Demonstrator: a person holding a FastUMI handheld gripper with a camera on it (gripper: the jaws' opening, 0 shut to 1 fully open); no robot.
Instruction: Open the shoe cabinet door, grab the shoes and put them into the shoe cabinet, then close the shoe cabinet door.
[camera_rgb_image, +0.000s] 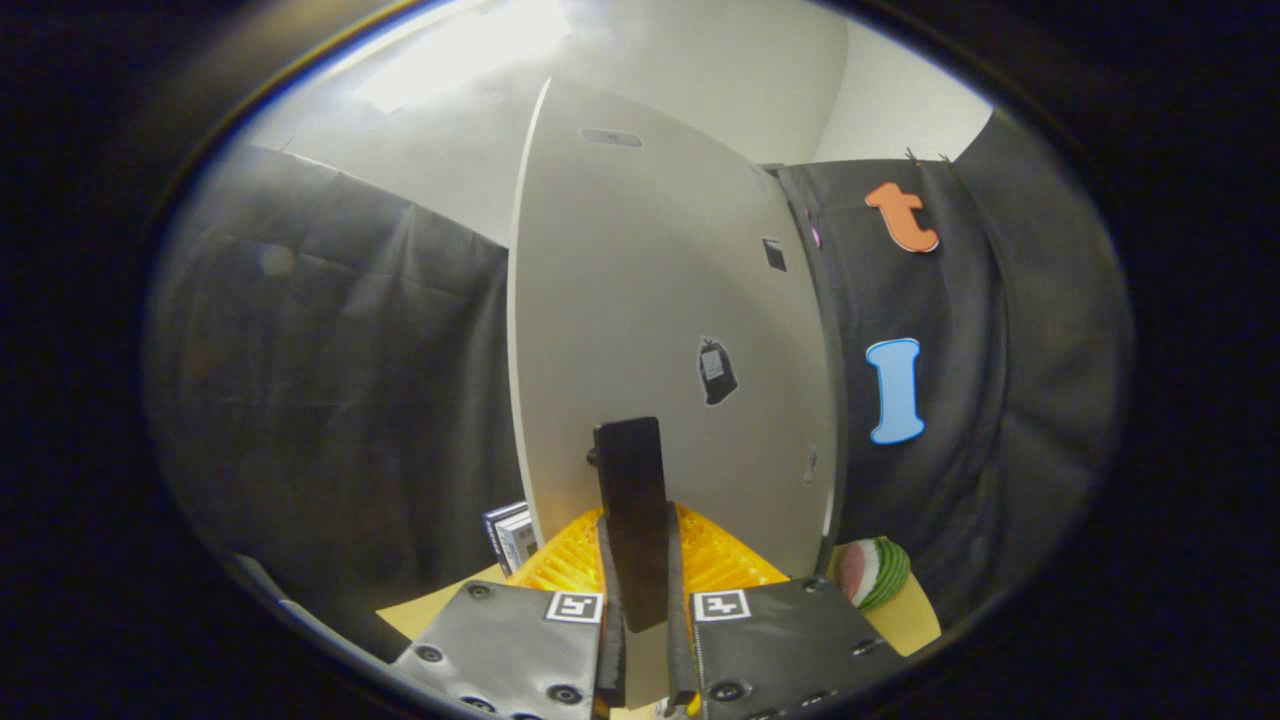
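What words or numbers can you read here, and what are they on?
Nothing reads clearly.
Black sticker on the cabinet door: its white patch is too small to read.
Dark square higher on the door: no readable text.
Blue and white boxes beside the door: too blurred.
Square markers on the gripper, shut on the black handle: patterns, no words.

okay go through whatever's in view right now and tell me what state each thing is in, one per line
Gripper: shut on the handle.
Handle: black, upright, clamped between the fingers.
Door: white, facing the gripper; cannot tell if open or shut.
Yellow rack: lying flat at the door's foot.
Boxes: upright, left of the door.
Melon slice: resting right of the door.
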